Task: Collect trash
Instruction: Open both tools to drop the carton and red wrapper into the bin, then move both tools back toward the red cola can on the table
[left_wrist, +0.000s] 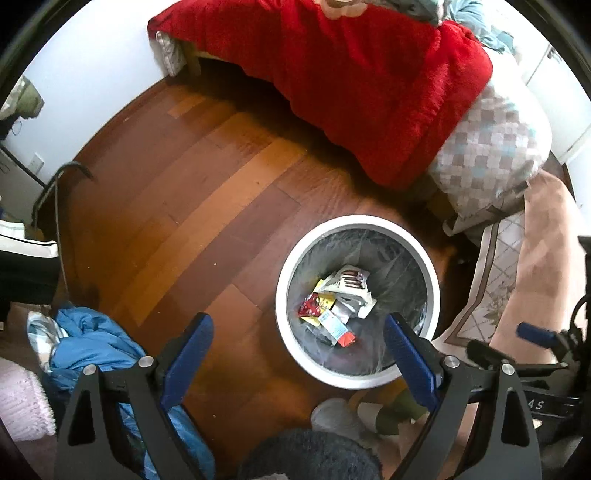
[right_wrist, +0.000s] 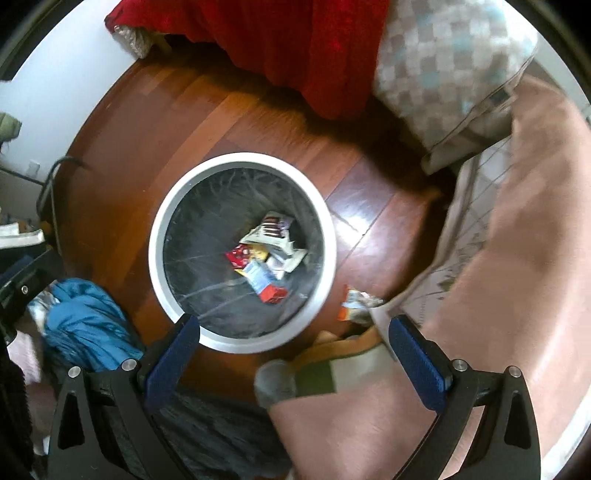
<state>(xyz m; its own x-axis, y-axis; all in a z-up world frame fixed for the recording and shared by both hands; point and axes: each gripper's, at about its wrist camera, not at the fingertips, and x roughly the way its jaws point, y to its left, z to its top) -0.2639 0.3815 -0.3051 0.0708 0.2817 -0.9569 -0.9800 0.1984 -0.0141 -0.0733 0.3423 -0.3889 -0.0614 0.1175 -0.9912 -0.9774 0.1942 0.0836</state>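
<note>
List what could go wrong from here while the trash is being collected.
1. A wrapper lies on the floor beside the white bin, close to a pink blanket; the open right gripper might snag the fabric.
2. It is hidden in the left wrist view, so it could be missed.
3. The right wrist view is blurred, so aim may suffer.

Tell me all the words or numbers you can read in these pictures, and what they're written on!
"AS": white letters on the black body of the right gripper, seen at the edge of the left wrist view; the rest is cut off.
Wrappers in the trash bin: printing too small and blurred to read.
Orange wrapper on the floor: blurred, unreadable.
</note>
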